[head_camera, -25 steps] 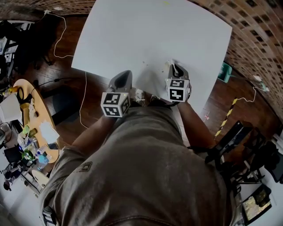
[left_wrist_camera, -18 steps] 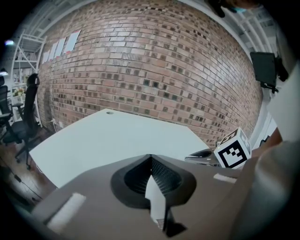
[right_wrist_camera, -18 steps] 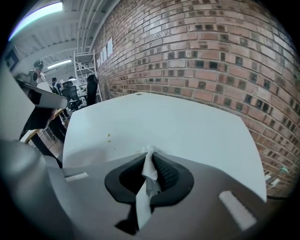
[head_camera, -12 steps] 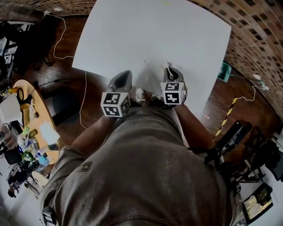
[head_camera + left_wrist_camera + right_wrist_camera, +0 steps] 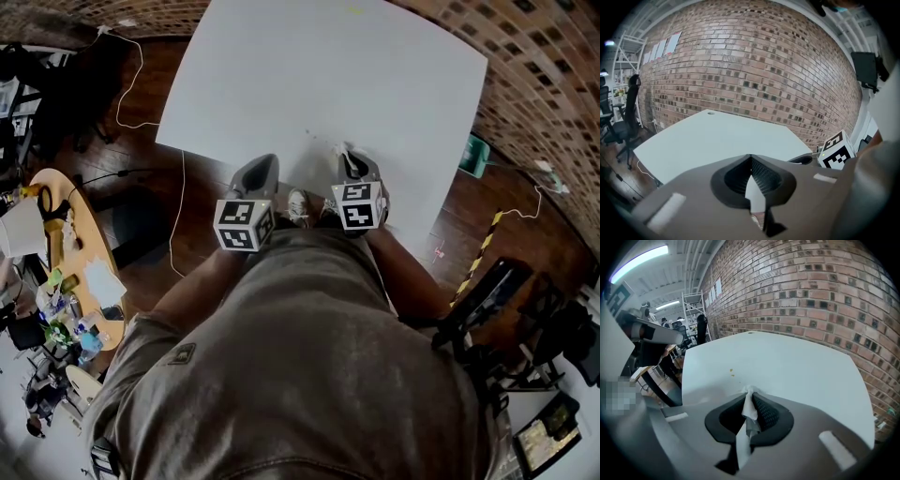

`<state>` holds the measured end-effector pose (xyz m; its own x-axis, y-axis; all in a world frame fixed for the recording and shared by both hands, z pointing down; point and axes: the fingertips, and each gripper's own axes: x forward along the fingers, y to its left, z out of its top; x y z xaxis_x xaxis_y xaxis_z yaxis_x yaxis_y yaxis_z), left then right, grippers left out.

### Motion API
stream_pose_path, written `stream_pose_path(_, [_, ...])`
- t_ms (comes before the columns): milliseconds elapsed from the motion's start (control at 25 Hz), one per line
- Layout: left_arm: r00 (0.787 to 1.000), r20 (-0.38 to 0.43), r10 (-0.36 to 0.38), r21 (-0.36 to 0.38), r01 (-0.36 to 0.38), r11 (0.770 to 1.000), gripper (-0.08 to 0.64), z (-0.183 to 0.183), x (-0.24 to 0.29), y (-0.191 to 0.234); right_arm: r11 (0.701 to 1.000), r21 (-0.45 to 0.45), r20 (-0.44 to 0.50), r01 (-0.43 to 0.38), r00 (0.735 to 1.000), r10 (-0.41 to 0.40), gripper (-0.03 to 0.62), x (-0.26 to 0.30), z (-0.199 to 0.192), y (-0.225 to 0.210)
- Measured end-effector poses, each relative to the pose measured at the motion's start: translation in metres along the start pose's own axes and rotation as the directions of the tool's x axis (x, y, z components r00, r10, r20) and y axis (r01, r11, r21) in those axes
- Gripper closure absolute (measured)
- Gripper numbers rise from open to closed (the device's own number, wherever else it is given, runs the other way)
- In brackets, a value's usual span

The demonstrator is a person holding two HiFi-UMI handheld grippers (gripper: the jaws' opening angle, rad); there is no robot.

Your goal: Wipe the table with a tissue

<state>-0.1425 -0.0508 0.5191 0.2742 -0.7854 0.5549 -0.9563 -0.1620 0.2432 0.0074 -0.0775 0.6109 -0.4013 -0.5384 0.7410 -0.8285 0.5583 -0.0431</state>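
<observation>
Tissue (image 5: 749,409): white, crumpled into a thin twisted strip. Pinched between the closed jaws of the right gripper (image 5: 750,397), lower centre of frame, with a tuft poking past the tips.
Table (image 5: 328,75): white flat top, fills upper centre of head view. A few tiny yellowish specks (image 5: 731,373) on it.

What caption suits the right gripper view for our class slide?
Right gripper shut on a crumpled white paper tissue, facing a white table with tiny yellowish specks.

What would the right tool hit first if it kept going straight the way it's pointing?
Probably the table, near the yellow specks: the right tool, shut on the tissue, points low across its top. If it runs level, the way looks free up to the wall; depth is unclear.
</observation>
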Motion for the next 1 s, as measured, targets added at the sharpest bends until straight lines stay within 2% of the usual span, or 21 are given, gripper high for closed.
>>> stream_pose_path(320, [1.0, 0.004, 0.021, 0.004, -0.021, 1.0, 0.558, 0.006, 0.008, -0.009, 1.0, 0.013, 0.013, -0.001, 1.0, 0.001, 0.558, -0.001, 0.003, -0.021])
stream_pose_path(480, [0.999, 0.02, 0.032, 0.009, -0.032, 0.999, 0.558, 0.015, 0.015, -0.015, 0.999, 0.034, 0.021, 0.033, 0.999, -0.034, 0.558, -0.002, 0.005, -0.05])
stream_pose_path(720, [0.999, 0.035, 0.036, 0.018, -0.036, 0.999, 0.558, 0.023, 0.021, -0.016, 0.988, 0.095, 0.045, 0.122, 0.991, -0.127, 0.558, -0.008, 0.011, -0.089])
stream_pose_path(1000, [1.0, 0.017, -0.014, 0.031, 0.013, 0.999, 0.558, 0.023, 0.026, -0.006, 0.976, 0.126, 0.018, 0.176, 0.984, -0.18, 0.558, -0.005, 0.005, -0.089])
